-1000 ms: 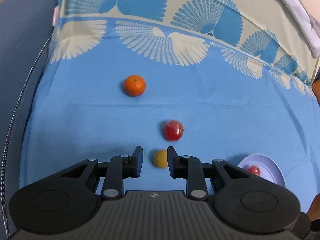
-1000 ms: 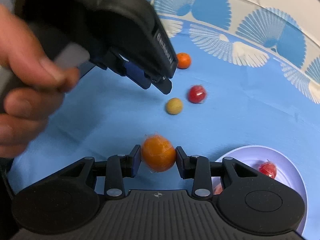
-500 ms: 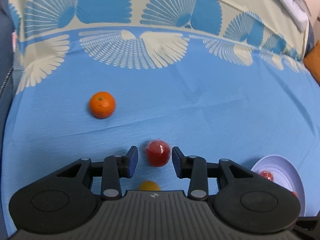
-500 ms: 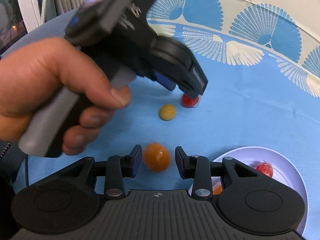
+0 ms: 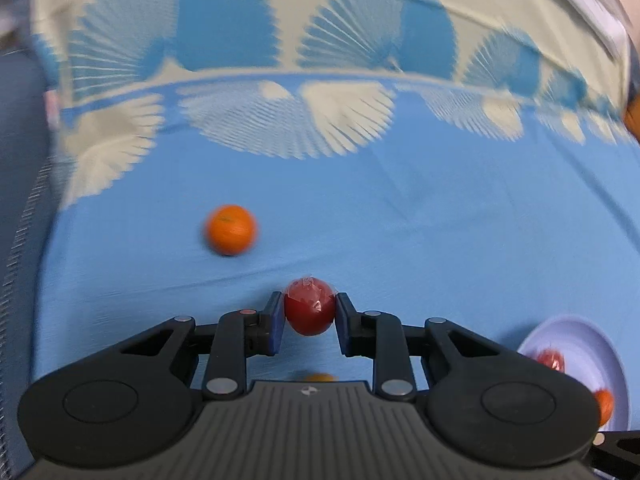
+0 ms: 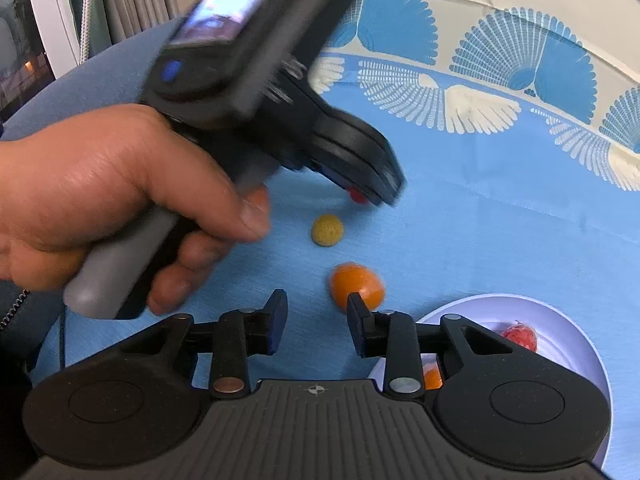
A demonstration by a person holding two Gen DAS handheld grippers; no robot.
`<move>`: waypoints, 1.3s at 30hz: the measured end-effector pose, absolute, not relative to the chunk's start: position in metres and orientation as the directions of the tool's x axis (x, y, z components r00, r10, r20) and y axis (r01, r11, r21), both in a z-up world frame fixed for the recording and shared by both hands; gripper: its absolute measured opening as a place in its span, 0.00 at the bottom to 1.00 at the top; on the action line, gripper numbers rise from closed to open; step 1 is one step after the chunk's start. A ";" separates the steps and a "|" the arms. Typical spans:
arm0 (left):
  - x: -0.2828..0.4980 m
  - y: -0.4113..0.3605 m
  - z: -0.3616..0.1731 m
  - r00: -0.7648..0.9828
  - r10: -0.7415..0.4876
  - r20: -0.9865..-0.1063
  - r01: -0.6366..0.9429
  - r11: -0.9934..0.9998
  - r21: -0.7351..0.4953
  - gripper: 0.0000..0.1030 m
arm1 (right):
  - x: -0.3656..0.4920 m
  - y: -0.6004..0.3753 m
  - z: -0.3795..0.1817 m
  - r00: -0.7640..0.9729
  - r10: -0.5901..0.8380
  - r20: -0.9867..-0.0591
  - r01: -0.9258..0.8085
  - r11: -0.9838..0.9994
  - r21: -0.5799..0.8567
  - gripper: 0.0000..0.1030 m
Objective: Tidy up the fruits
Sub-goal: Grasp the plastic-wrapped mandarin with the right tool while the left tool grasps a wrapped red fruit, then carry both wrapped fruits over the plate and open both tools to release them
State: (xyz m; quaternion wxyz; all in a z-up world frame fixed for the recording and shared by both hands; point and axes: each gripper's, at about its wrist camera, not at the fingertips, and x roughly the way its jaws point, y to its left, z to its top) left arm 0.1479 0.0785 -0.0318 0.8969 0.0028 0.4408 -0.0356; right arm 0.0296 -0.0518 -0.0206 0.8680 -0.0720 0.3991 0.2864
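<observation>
My left gripper [image 5: 309, 314] is shut on a red fruit [image 5: 309, 311] wrapped in clear film, low over the blue cloth. An orange [image 5: 230, 229] lies beyond it to the left. A yellow fruit [image 5: 319, 377] peeks out just under the gripper body. My right gripper [image 6: 317, 318] is open and empty. An orange [image 6: 356, 286] lies on the cloth just past its right finger. A yellow-green fruit [image 6: 327, 230] lies farther out. The left gripper [image 6: 374, 194] shows in the right wrist view, with the red fruit [image 6: 357, 196] in it. The white plate [image 6: 560, 320] holds a red fruit [image 6: 519, 335] and an orange piece.
The blue cloth with a white and blue fan pattern covers the table [image 5: 440, 240]. The plate also shows in the left wrist view [image 5: 592, 344] at the lower right. A grey-blue chair back [image 6: 100, 84] and a window are at the left of the right wrist view.
My left gripper closed on the red fruit. My right gripper let the orange go, opened wider and shifted left, so the orange lies past its right finger.
</observation>
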 end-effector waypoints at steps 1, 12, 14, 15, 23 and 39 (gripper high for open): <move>0.143 0.088 -0.024 0.622 -0.044 -0.781 0.026 0.999 -0.036 0.28 | 0.028 -0.053 -0.019 0.523 0.443 -0.728 -0.553 0.826 0.105 0.34; 0.065 0.137 0.044 0.664 0.074 -0.744 -0.250 0.960 -0.129 0.28 | 0.034 -0.047 -0.019 0.596 0.378 -0.709 -0.561 0.827 -0.031 0.58; 0.052 0.134 0.048 0.669 0.067 -0.741 -0.248 0.959 -0.137 0.28 | 0.042 -0.039 -0.026 0.596 0.359 -0.718 -0.563 0.825 -0.055 0.59; 0.048 0.132 0.047 0.669 0.064 -0.741 -0.247 0.959 -0.140 0.28 | 0.048 -0.036 -0.030 0.593 0.349 -0.725 -0.558 0.828 -0.058 0.59; 0.038 0.117 0.043 0.669 0.039 -0.743 -0.195 0.973 -0.125 0.28 | 0.062 -0.019 -0.048 0.573 0.286 -0.768 -0.556 0.824 -0.107 0.38; 0.006 0.074 0.052 0.717 0.003 -0.697 -0.098 0.991 -0.096 0.28 | 0.027 -0.131 0.057 0.698 0.365 -0.616 -0.442 0.896 0.031 0.38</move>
